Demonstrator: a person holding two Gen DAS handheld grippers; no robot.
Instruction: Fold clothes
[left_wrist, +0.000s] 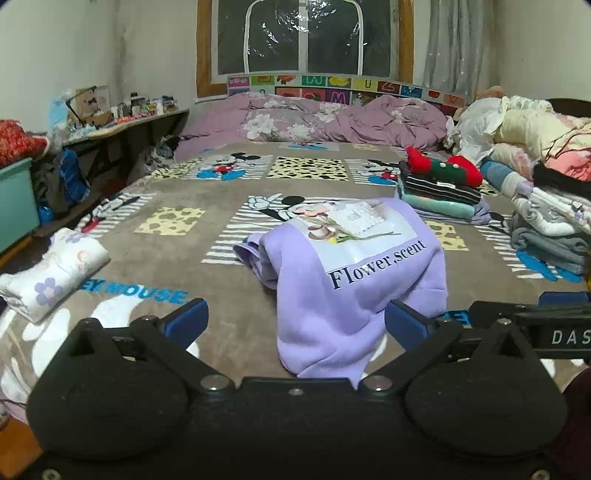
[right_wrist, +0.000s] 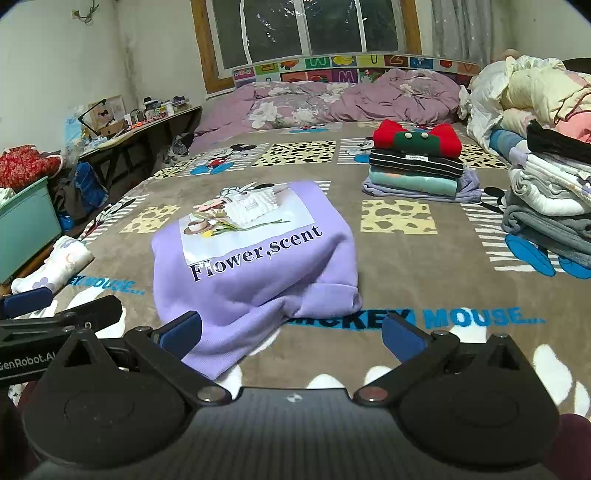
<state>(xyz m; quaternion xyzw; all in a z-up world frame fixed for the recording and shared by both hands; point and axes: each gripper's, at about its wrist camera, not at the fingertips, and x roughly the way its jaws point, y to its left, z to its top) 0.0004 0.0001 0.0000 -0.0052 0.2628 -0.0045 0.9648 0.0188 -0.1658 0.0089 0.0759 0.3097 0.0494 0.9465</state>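
Jaws of both the left gripper (left_wrist: 295, 325) and right gripper (right_wrist: 291, 332) gape empty over the lilac sweatshirt (right_wrist: 255, 258) — lying roughly folded on the blanket (right_wrist: 406, 258), hem loose — with a folded stack (right_wrist: 417, 166) beyond, so tidying or stacking seems due.

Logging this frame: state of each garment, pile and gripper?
Purple sweatshirt: partly folded, print up, loose.
Left gripper: open, empty.
Right gripper: open, empty.
Folded stack: neat, red sweater on top.
Floral garment: folded.
Laundry heap: unfolded.
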